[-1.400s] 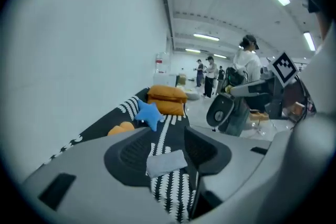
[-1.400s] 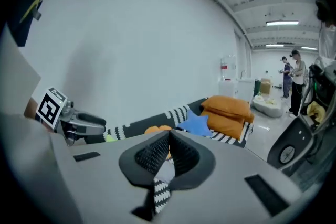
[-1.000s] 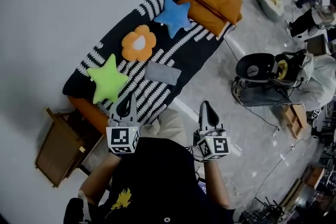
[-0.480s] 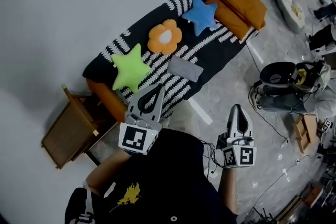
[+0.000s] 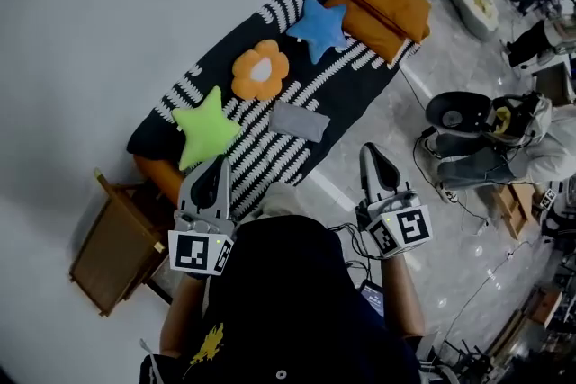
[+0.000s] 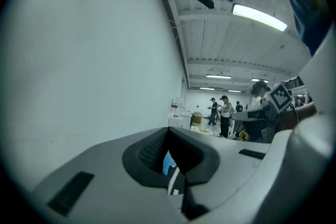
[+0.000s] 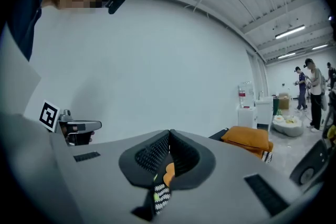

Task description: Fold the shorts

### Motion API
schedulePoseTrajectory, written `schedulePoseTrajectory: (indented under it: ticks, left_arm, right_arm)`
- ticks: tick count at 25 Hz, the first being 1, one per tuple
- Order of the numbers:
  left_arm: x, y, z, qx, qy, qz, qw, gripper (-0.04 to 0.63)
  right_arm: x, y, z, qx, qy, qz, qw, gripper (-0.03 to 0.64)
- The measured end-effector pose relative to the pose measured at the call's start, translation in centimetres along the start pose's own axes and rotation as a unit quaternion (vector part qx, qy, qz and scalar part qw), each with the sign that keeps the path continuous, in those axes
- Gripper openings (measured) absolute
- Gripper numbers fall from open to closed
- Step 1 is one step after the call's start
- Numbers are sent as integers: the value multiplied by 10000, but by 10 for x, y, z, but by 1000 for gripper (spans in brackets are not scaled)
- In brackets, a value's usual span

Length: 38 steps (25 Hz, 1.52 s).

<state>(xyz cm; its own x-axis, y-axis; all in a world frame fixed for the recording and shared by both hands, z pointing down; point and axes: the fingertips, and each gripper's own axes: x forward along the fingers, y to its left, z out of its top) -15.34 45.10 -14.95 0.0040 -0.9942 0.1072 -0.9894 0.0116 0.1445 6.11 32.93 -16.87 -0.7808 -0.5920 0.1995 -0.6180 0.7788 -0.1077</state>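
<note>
Striped bed (image 5: 355, 67) against a white wall (image 5: 117, 4), grey shorts (image 5: 300, 121) lying on it ahead of and between both tools, green star cushion (image 5: 202, 126) just beyond left tool (image 5: 218, 165), its jaws together on nothing, right tool (image 5: 370, 150) likewise closed and empty.

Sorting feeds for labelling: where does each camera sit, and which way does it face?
Head view: on the person's head, steeply down at striped bed, grey shorts; left hand-held gripper, right hand-held gripper, dark shirt show.
Left gripper view: on that hand-held gripper, along shut jaws down the hall; dark shirt top right.
Right gripper view: likewise, toward the wall; dark shirt at left.
Shared: orange pillows, head and right gripper views.
</note>
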Motion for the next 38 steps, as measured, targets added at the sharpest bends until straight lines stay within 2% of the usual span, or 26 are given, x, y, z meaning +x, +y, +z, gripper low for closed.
schedulePoseTrajectory:
  ticks: [3, 6, 12, 17, 24, 33, 38]
  left_arm:
    - [3, 4, -9, 84, 180, -18, 9998, 15]
    - [12, -6, -3, 17, 68, -115, 9999, 15]
    - [28, -8, 13, 164, -113, -307, 9993, 15]
    - [25, 12, 11, 375, -9, -319, 9988, 15]
    - [-1, 42, 1, 233, 97, 41, 9997, 15]
    - [1, 41, -5, 178, 149, -154, 9996, 15]
    - [1, 38, -6, 247, 166, -253, 9992, 15]
  right_arm:
    - [6, 18, -14, -23, 187, 128, 9997, 15]
    - [3, 27, -18, -138, 301, 185, 9993, 15]
    - [17, 28, 1, -340, 91, 134, 9993, 15]
    - [26, 25, 12, -366, -91, -33, 9993, 15]
    - [28, 38, 8, -342, -126, -18, 9993, 15]
    - [40, 57, -3, -366, -46, 52, 9993, 15]
    - [36, 54, -3, -350, -108, -57, 9993, 15]
